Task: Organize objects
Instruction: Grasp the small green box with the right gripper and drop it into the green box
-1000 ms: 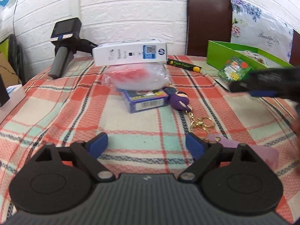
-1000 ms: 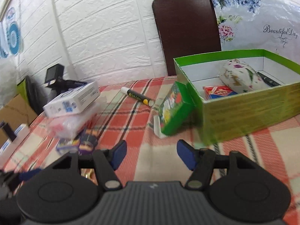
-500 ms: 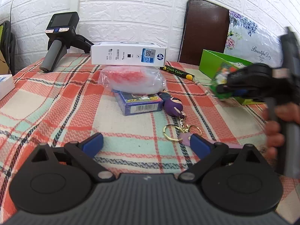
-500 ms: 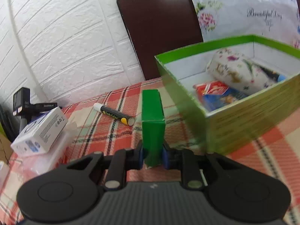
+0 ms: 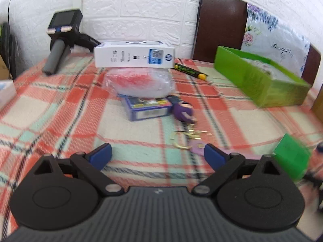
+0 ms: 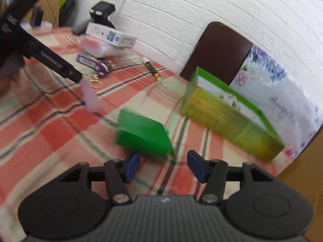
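Opening right now, the right gripper (image 6: 163, 166) has its blue pads parting and clear of the small green box (image 6: 144, 134), which lies flat on the cloth just ahead of the jaws, blurred, its long axis running from the left pad away toward the right; in the left wrist view the same small green box (image 5: 291, 158) sits at the far right edge. Over on the other side, the left gripper (image 5: 157, 155) has its jaws spread wide and just easing inward, nothing between them but bare cloth, with a pale purple tag (image 5: 198, 150) and a gold key ring (image 5: 181, 140) just beyond its right pad. The surface is a red, cream and mint plaid tablecloth (image 5: 60, 109). Further out, a purple figure keychain (image 5: 183, 112) touches a blue card box (image 5: 147, 110), a clear bag with something red inside (image 5: 141, 82) rests behind it, and a white carton (image 5: 134, 54) sits at the back. A yellow-and-black marker (image 5: 190, 71) lies slantwise toward the open green storage box (image 5: 260, 78), well apart at the right. A handheld camera rig (image 5: 60, 38) stands at back left against a white brick wall (image 5: 141, 6), and a dark brown chair back (image 5: 220, 24) rises behind the table.
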Tool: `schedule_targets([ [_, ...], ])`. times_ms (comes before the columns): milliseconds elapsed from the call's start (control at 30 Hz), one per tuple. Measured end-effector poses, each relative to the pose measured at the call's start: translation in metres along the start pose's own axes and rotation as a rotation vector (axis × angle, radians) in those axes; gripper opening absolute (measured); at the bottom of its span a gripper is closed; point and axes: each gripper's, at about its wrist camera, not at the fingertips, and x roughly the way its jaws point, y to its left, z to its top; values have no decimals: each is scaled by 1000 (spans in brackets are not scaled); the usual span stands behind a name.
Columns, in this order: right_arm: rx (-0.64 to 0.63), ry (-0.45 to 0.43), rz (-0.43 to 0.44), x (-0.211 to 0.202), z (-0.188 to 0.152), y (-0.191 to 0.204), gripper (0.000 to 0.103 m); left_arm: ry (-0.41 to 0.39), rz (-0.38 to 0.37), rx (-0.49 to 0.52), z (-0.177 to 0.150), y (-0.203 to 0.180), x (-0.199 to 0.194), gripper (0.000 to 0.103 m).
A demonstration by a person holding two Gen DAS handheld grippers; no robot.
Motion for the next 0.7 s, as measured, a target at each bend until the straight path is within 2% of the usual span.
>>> schedule_targets([
  [100, 112, -3, 78, -6, -3, -12, 64, 24, -109, -41, 9, -14, -16, 95],
  [167, 181, -10, 112, -5, -1, -21, 81, 33, -175, -16, 14, -33, -27, 92],
  [300, 258, -41, 184, -12, -5, -29, 84, 105, -314, 18, 14, -69, -35, 89],
  [433, 184, -51, 168, -3, 0, -20, 86, 232, -359, 40, 1, -96, -19, 78],
  [533, 181, -30, 197, 14, 3, -16, 86, 329, -365, 12, -9, -103, 3, 76],
  [567, 180, -10, 210, 21, 3, -13, 83, 318, -357, 9, -10, -103, 5, 73],
  [600, 183, 19, 231, 30, 3, -11, 75, 306, -354, 20, -9, -106, 5, 70],
  [633, 209, 2, 241, 33, 2, -11, 70, 316, -364, 26, -8, -109, 8, 51],
  [667, 220, -8, 250, 32, 3, -12, 63, 327, -373, 25, -7, -110, 10, 43],
  [700, 222, -18, 235, 31, 5, -13, 63, 328, -365, 30, -4, -112, 12, 42],
])
